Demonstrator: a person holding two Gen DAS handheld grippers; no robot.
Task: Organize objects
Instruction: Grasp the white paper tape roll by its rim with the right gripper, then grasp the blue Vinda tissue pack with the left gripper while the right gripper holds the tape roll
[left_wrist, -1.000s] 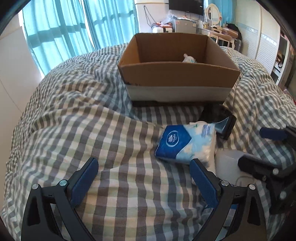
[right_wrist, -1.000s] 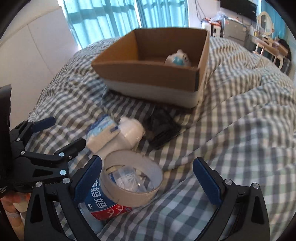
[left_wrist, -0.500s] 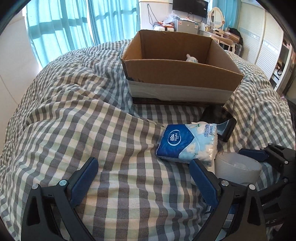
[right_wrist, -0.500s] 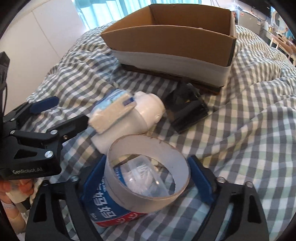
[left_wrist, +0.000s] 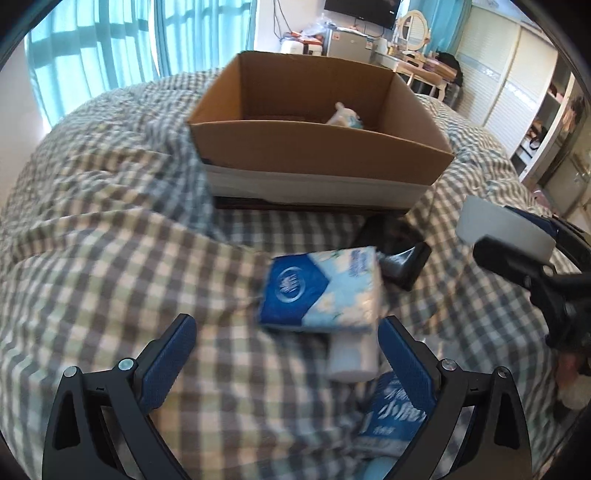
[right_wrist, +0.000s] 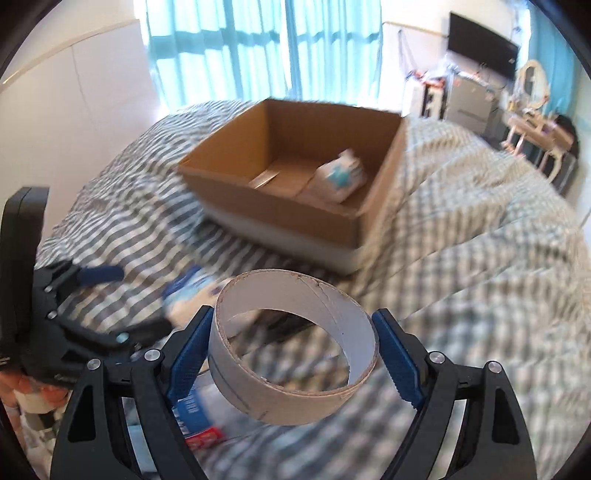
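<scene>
A brown box (left_wrist: 321, 155) with a white base sits on a grey-and-white checked bed (left_wrist: 110, 258), near a blue-and-white tissue pack (left_wrist: 317, 291), a whitish cardboard ring (right_wrist: 291, 347) and teal curtains (right_wrist: 229, 48).

1. Tissue pack (left_wrist: 319, 288): a round white emblem on the blue corner, its lettering too blurred to read.
2. Blue packet (left_wrist: 397, 413) under the left gripper's right finger: white Chinese characters, "小" legible, the rest smeared.
3. Nothing else readable.
</scene>
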